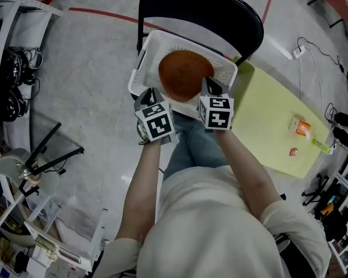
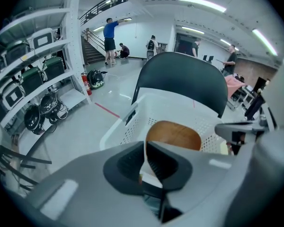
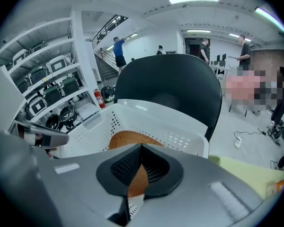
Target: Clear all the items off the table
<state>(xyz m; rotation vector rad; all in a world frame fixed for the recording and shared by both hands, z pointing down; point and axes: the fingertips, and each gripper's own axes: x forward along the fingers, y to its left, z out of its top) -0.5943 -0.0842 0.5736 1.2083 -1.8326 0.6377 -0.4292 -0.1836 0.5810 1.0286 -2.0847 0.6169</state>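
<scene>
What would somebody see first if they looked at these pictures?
A big round brown wooden plate lies in a white plastic basket with holes, set on a black chair. The left gripper and the right gripper hang shut and empty over its near edge. A small orange carton stands on the yellow-green table at right.

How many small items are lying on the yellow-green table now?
3: an orange box near the right end of the table, a small red-white item nearer the person, and a yellow-green stick at the right edge. The person's arm may hide others.
</scene>
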